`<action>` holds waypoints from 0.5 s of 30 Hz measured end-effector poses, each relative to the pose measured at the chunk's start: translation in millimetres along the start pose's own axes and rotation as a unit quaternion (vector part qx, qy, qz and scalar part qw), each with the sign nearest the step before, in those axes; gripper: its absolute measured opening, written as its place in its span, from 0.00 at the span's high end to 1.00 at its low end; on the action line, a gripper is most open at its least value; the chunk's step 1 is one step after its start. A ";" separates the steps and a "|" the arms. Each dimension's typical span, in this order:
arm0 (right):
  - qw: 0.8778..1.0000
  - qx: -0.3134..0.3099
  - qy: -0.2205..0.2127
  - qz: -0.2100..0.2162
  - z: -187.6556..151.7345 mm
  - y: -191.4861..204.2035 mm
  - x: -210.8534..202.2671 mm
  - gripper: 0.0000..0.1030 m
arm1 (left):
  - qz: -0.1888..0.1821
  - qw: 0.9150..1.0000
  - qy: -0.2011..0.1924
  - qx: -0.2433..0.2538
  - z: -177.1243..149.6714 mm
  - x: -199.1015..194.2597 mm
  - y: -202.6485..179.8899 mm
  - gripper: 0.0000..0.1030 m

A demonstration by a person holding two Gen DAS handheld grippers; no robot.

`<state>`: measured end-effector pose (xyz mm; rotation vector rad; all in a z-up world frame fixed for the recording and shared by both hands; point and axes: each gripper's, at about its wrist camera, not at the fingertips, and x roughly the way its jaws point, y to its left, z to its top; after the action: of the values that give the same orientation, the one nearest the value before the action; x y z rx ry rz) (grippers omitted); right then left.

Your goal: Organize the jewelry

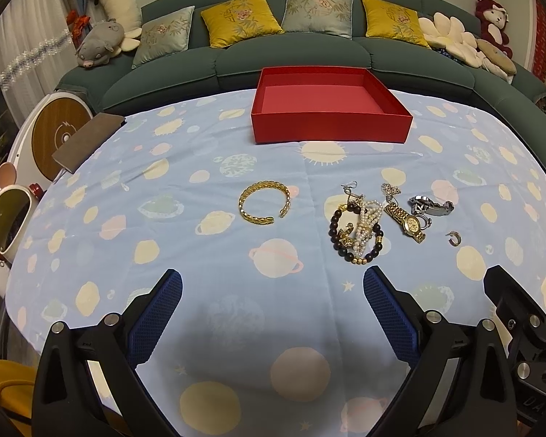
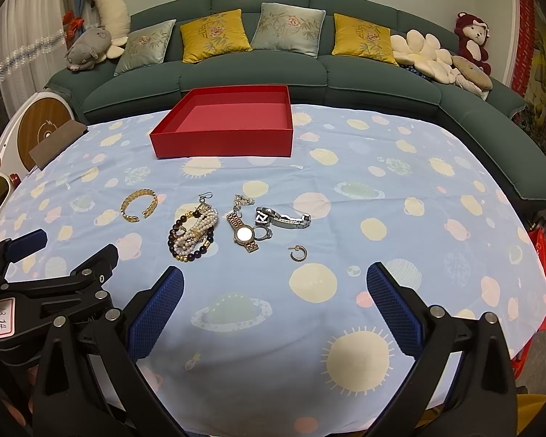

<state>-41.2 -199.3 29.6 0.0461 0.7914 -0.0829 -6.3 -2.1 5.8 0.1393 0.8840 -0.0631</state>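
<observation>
An empty red box (image 1: 330, 123) (image 2: 222, 142) stands at the far side of the table. Jewelry lies in a loose row on the blue planet-print cloth: a gold cuff bracelet (image 1: 264, 203) (image 2: 140, 205), a heap of dark beads and pearls (image 1: 358, 231) (image 2: 193, 231), a gold watch (image 1: 408, 221) (image 2: 243, 233), a silver watch (image 1: 431, 205) (image 2: 284, 218) and a small hoop earring (image 1: 454, 238) (image 2: 297, 252). My left gripper (image 1: 273, 284) is open, nearer than the cuff. My right gripper (image 2: 275, 280) is open, just short of the earring. Neither holds anything.
A green sofa (image 1: 291, 54) with several cushions and plush toys runs behind the table. A brown notebook (image 1: 87, 138) lies at the table's far left corner, beside a round white appliance (image 1: 54, 134). The right gripper's body (image 1: 520, 313) shows at the left view's right edge.
</observation>
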 end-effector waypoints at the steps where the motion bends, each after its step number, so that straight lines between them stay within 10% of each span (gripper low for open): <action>1: 1.000 0.000 0.000 0.000 -0.1 0.1 -0.1 0.05 | 0.001 1.000 -0.001 0.000 -0.1 -0.3 -0.1 0.06; 15: 1.000 0.000 0.000 0.001 0.1 1.2 0.0 0.05 | 0.002 1.000 -0.004 0.000 0.1 -2.4 0.4 0.06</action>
<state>-41.0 -198.2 29.6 0.0471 0.7917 -0.0817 -7.7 -1.7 7.7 0.1400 0.8760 -0.0591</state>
